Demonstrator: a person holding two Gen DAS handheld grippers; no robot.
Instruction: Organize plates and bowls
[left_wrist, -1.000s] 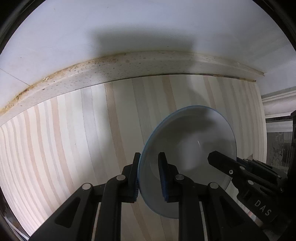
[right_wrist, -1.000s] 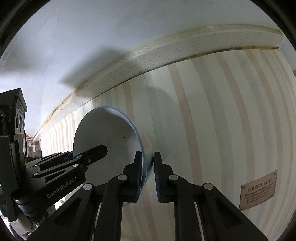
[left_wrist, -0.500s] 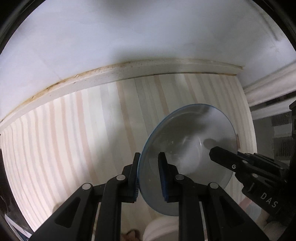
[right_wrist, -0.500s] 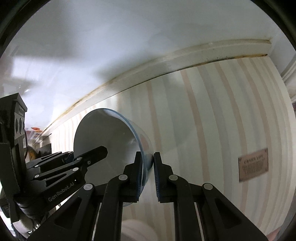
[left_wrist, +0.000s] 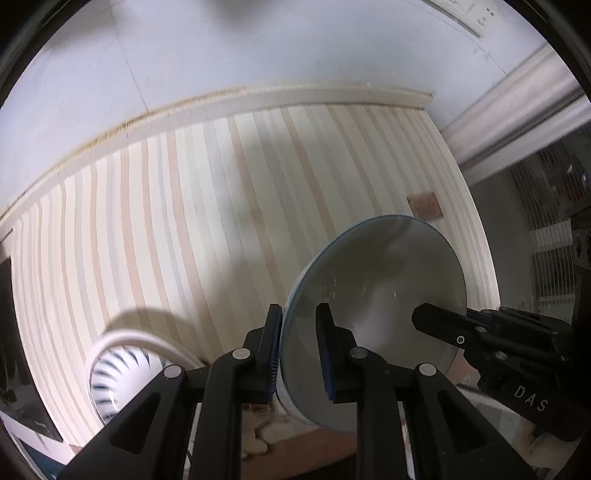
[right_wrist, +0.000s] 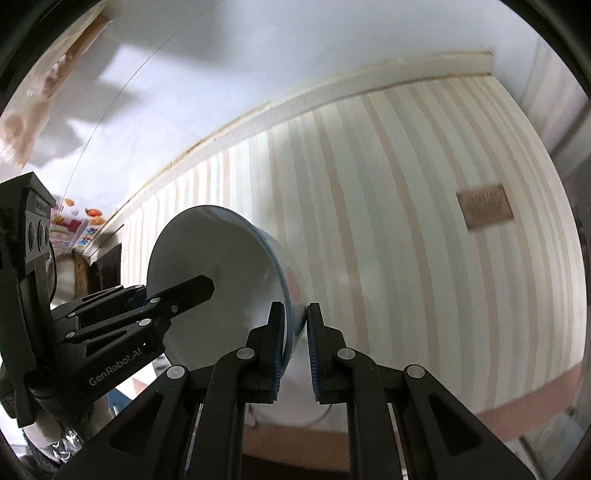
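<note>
A white bowl with a blue rim (left_wrist: 376, 295) is held in the air between both grippers, tilted on its side. My left gripper (left_wrist: 297, 354) is shut on its near rim. My right gripper (right_wrist: 295, 347) is shut on the opposite rim; the bowl's white inside (right_wrist: 214, 266) faces left in the right wrist view. Each gripper shows in the other's view: the right one (left_wrist: 491, 350) at the right edge, the left one (right_wrist: 110, 314) at the left. A second white bowl with dark blue streaks (left_wrist: 122, 373) sits low at the left.
A striped cream and tan wall (left_wrist: 221, 221) with a white moulding (left_wrist: 258, 99) fills the background, with a small brown plaque (right_wrist: 484, 208) on it. A window frame with a grille (left_wrist: 546, 229) is at the right. A reddish-brown surface (right_wrist: 295, 439) lies below.
Both grippers and the bowl have moved back and down from the wall. The streaked white bowl and the brown surface have come into view below.
</note>
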